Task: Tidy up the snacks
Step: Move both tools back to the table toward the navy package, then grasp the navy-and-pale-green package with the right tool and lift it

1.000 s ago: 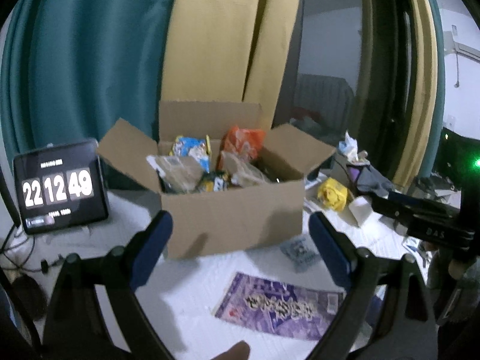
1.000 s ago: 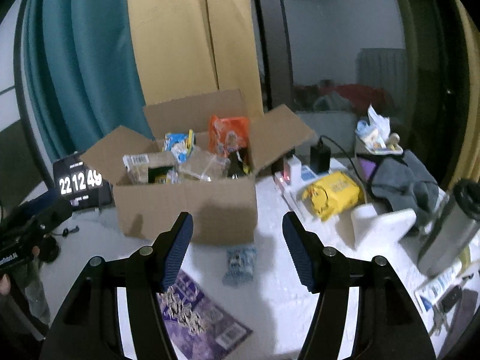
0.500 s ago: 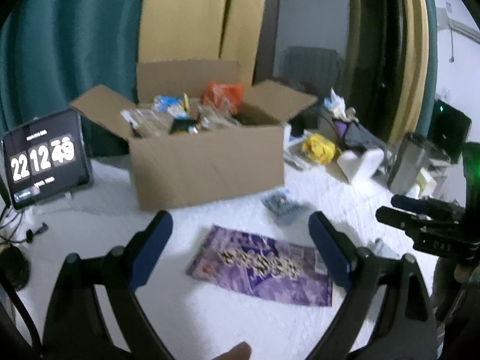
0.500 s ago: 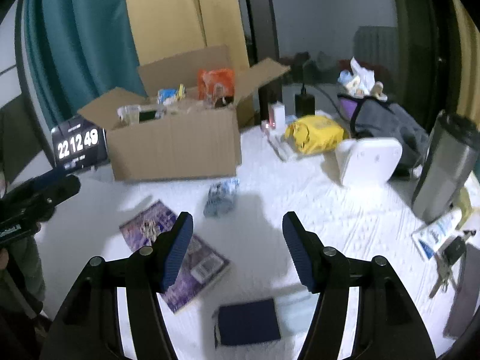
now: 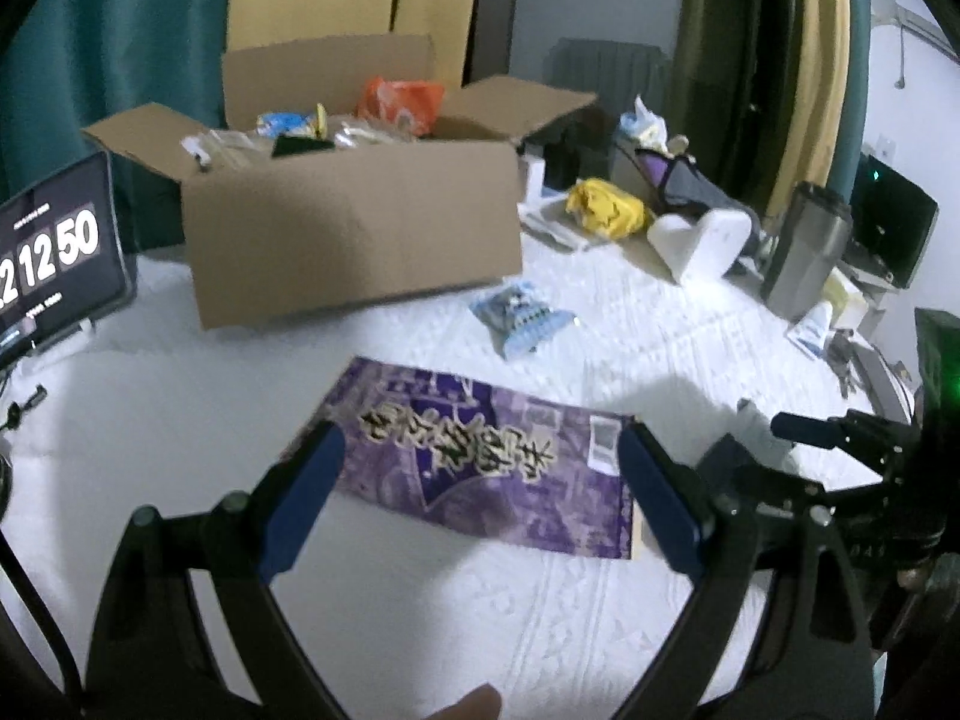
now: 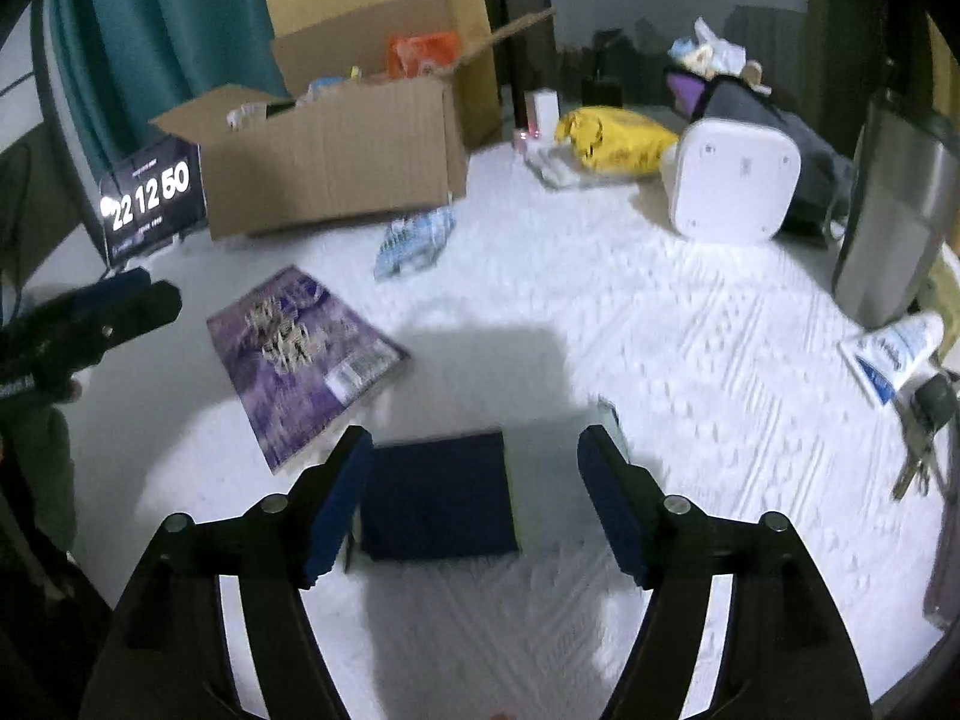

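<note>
Dim, motion-blurred fisheye views with dark, curved edges.

- Brown cardboard box (image 5: 354, 234), plain.
- Orange packet (image 5: 401, 97) and pale blue packet (image 5: 287, 122) inside.
- Purple snack bag (image 5: 480, 462), cream lettering, white label patch.
- Light blue and white small packet (image 5: 521, 315).
- Dark navy pouch (image 6: 438, 495), plain.
- White bedcover (image 6: 690, 360), raised woven pattern.
- Yellow bag (image 6: 612, 138), dark marks.
- Black clock (image 6: 153, 201), white digits 22 12 50.
- Teal curtain (image 5: 120, 36).

Both wrist views, low, face the cardboard box (image 5: 354, 228).
</note>
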`<state>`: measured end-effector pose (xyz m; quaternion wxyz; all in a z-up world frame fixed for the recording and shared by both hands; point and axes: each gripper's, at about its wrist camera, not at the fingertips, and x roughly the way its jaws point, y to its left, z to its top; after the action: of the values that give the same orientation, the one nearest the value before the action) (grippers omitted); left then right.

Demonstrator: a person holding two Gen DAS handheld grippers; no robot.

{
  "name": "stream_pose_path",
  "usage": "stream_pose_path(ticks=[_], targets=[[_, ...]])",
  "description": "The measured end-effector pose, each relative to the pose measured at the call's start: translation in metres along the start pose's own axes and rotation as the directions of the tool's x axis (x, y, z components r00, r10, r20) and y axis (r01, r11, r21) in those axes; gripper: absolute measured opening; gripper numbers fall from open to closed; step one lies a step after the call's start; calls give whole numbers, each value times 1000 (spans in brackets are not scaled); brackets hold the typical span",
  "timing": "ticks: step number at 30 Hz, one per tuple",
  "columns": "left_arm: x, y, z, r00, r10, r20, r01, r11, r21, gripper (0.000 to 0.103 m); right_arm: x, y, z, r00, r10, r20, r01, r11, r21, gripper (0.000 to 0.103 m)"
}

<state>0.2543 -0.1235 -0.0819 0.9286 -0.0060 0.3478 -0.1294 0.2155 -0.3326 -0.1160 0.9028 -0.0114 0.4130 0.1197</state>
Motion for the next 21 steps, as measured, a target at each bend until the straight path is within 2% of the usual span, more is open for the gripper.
stream_pose_path(ticks=[5, 7, 13, 16, 19, 21], targets=[[13, -12, -4, 999, -2, -39, 3, 1000, 22, 93, 5, 6, -7, 1000, -1, -7, 1, 999, -45, 81], [17, -13, -5, 999, 1, -50, 0, 1000, 23, 93, 6, 9, -5, 1000, 22, -9, -22, 998, -54, 83], [22, -15, -12, 997, 27, -76, -25, 999, 26, 93, 14, 32, -10, 1000, 15, -14, -17, 983, -185, 93], [25, -14, -14, 994, 54, -94, -51, 998, 28, 93, 17, 35, -14, 1000, 4, 4, -3, 969, -249, 93], [30, -15, -11, 992, 74, -102, -72, 997, 22, 93, 16, 25, -8, 999, 42, -2, -41, 977, -207, 93], [34, -16, -7, 991, 83, -107, -81, 996, 23, 93, 16, 16, -2, 1000, 30, 6, -28, 984, -178, 93]])
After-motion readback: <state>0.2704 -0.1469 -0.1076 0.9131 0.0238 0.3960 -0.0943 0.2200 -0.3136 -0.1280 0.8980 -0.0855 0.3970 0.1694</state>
